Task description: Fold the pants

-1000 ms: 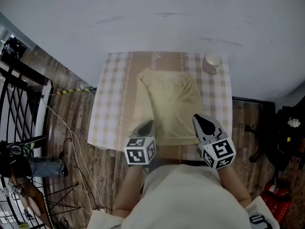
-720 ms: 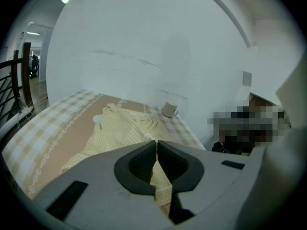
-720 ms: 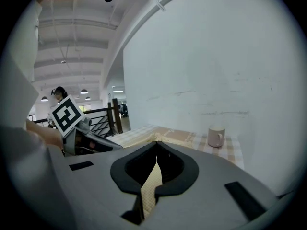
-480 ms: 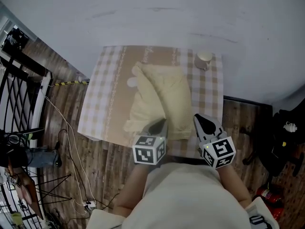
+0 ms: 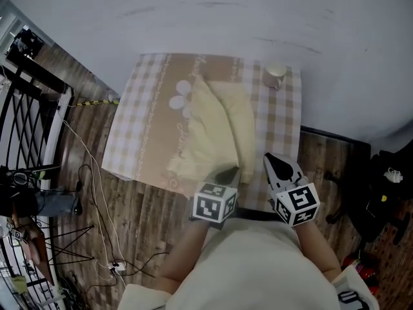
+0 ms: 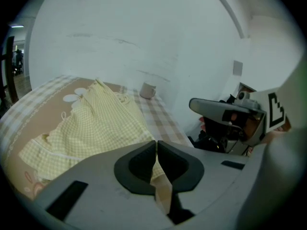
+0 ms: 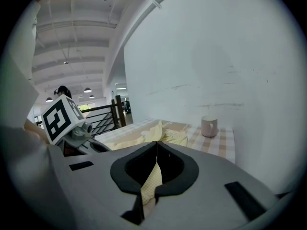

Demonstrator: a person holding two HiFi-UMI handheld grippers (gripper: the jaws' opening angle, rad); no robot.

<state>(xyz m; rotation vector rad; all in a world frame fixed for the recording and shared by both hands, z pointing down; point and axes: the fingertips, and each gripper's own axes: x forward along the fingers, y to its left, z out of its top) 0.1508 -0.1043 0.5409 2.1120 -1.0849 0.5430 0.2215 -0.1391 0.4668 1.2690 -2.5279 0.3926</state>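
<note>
The yellow checked pants (image 5: 216,134) lie on the checked tablecloth (image 5: 139,131), rumpled, with one side lifted into a ridge down the middle. My left gripper (image 5: 227,175) is at their near edge, shut on the cloth; yellow fabric (image 6: 158,176) shows pinched between its jaws. My right gripper (image 5: 274,163) sits just to the right, at the near right corner, also shut on the pants (image 7: 151,178). From the left gripper view the pants (image 6: 96,123) spread away to the left, and the right gripper (image 6: 216,109) shows close by.
A white mug (image 5: 275,76) stands at the table's far right corner, also seen as the mug (image 7: 209,126) and the mug (image 6: 147,90). A white wall (image 5: 213,18) runs behind the table. A black metal rack (image 5: 26,134) and cables (image 5: 90,192) are on the wooden floor to the left.
My left gripper has carried the near left part of the pants to the right, close to the right gripper. The flat pants have narrowed and bunched. The right gripper has barely moved.
</note>
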